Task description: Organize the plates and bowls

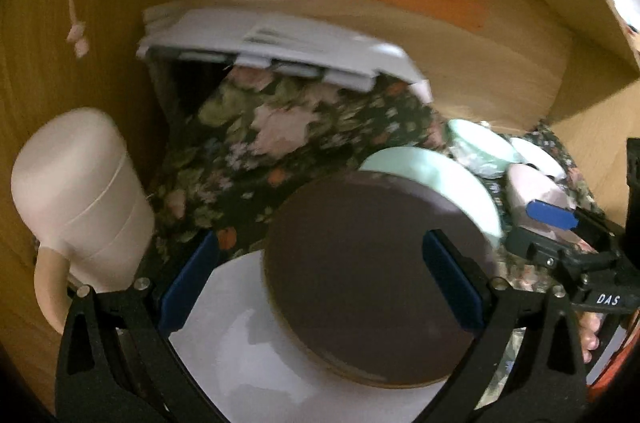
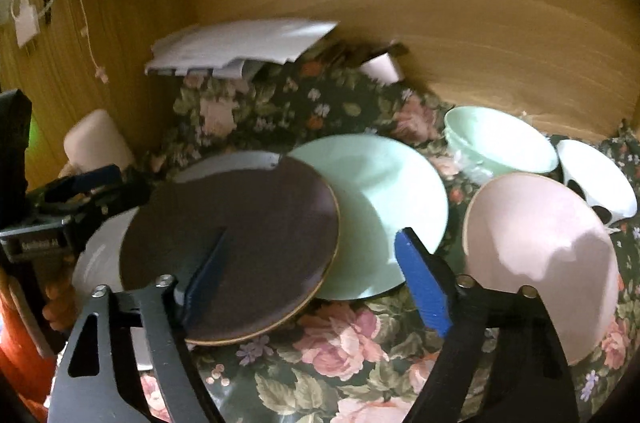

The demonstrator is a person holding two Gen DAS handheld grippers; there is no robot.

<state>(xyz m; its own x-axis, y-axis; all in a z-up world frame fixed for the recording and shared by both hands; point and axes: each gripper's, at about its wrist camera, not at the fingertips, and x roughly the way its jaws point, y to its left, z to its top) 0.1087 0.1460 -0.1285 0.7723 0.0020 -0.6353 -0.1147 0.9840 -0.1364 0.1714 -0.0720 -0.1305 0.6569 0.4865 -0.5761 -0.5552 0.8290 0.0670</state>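
Note:
A dark brown plate (image 1: 372, 275) with a gold rim lies tilted, overlapping a white plate (image 1: 248, 343) and a mint plate (image 1: 440, 171). My left gripper (image 1: 320, 283) hovers open over the brown and white plates. In the right wrist view my right gripper (image 2: 316, 279) is open, its left finger over the brown plate (image 2: 240, 243) and its right finger at the mint plate's (image 2: 384, 207) edge. A pink bowl (image 2: 540, 255), a mint bowl (image 2: 500, 139) and a white spotted bowl (image 2: 596, 179) sit to the right.
Everything rests on a floral cloth (image 2: 340, 355) inside a wooden alcove. A white mug (image 1: 80, 191) stands at the left wall. A box topped with papers (image 1: 280, 39) stands at the back, a small white cup (image 2: 384, 67) beside it.

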